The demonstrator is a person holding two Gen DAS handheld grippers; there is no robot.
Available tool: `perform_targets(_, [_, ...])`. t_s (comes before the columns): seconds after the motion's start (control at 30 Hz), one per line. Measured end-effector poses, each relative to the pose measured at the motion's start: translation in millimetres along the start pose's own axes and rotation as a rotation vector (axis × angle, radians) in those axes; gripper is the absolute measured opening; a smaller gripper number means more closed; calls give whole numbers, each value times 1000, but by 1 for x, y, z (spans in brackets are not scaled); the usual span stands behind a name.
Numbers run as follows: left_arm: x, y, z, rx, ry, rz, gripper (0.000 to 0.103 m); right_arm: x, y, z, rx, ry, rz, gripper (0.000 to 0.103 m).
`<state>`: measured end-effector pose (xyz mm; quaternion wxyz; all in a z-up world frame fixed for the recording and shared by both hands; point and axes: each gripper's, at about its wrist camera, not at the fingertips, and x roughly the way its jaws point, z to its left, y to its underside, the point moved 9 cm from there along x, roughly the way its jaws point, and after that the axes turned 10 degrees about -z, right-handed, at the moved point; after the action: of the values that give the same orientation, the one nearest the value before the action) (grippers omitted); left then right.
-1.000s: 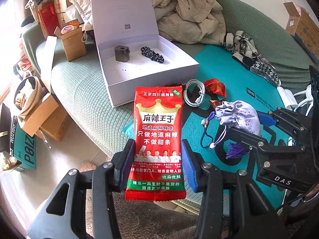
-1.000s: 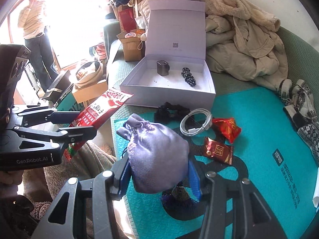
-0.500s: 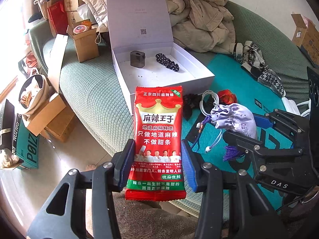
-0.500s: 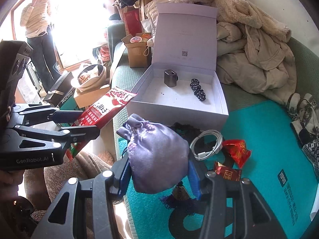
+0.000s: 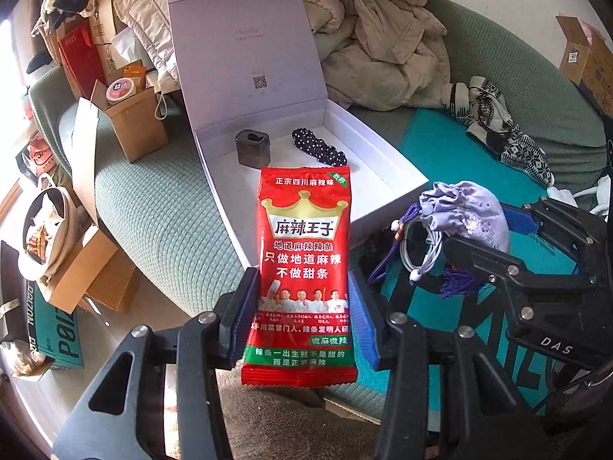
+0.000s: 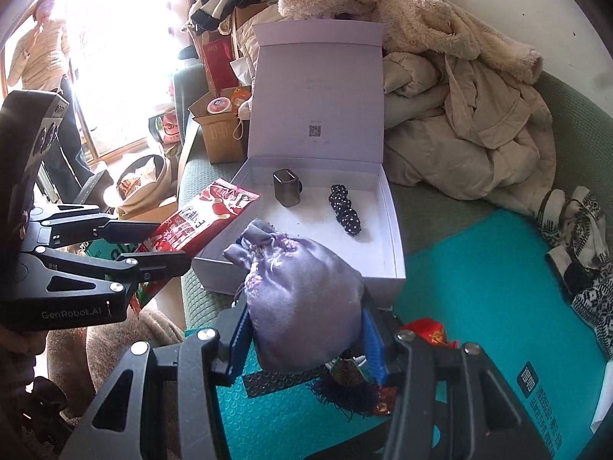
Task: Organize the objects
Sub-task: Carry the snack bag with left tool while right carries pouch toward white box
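Two loads carried: left gripper (image 5: 302, 322) jaws clamped on snack packet (image 5: 304, 264), right gripper (image 6: 304, 341) jaws clamped on pouch (image 6: 302, 306). Risk: floppy packet catching rim of box (image 6: 394, 237); grippers colliding over same opening.

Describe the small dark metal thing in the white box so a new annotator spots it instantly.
Find the open white gift box on the green sofa, its lid standing upright at the back. On the box floor lie two things: the dark grey metal container at the back left, and a black polka-dot scrunchie to its right. The container is the rigid, boxy, upright one; the scrunchie is soft and spotted.
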<state>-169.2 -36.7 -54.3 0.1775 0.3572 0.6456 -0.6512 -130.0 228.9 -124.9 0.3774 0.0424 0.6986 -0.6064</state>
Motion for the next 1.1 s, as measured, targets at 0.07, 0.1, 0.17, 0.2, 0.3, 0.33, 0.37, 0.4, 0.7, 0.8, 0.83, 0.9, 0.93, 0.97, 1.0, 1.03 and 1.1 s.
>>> perform_targets(0.07, [8,-12,2,14,9,-3,44,6,-6,-5,6,3,-5,50])
perform_targets(0.1, [11,-18,2,21,12,-4,44,10,-9,-8,7,5,-6,50])
perform_targets(0.17, [19,-29,3,35,13,-7,44,18,-16,-11,6,3,-11,50])
perform_targets(0.2, [22,-35,5,40,14,-10,44,23,-18,-13,4,-1,-11,50])
perform_targets(0.3, [35,-52,8,45,20,-16,44,38,-26,-20,-4,5,-7,50])
perform_targets(0.33, [40,-56,10,46,22,-15,44,42,-29,-23,-3,8,-8,50])
perform_targets(0.37, [44,-59,11,46,23,-11,44,46,-32,-25,-1,7,-10,50])
perform_targets(0.4, [50,-63,12,46,24,-8,44,51,-35,-27,2,6,-11,50])
perform_targets(0.7, [93,-88,23,53,35,10,44,95,-57,-35,9,-11,-7,50])
perform_targets(0.8, [108,-96,31,49,36,18,44,109,-63,-36,12,-15,-7,50])
perform_targets(0.83, [112,-98,34,50,33,20,44,113,-64,-36,12,-18,-7,50])
perform_targets(0.9, [120,-103,39,51,28,22,44,123,-68,-37,7,-22,-7,50])
perform_targets(0.93, [125,-106,42,51,25,23,44,128,-70,-37,4,-22,-6,50])
perform_targets(0.97, [129,-109,45,49,22,23,44,132,-72,-37,2,-23,-6,50])
perform_targets(1.0, [133,-111,48,48,21,24,44,136,-74,-37,-1,-25,-6,50])
perform_targets(1.03, [137,-113,51,48,20,26,44,140,-76,-38,-4,-25,-6,50])
perform_targets(1.1, [145,-117,55,49,21,25,44,149,-80,-38,-9,-23,-5,50])
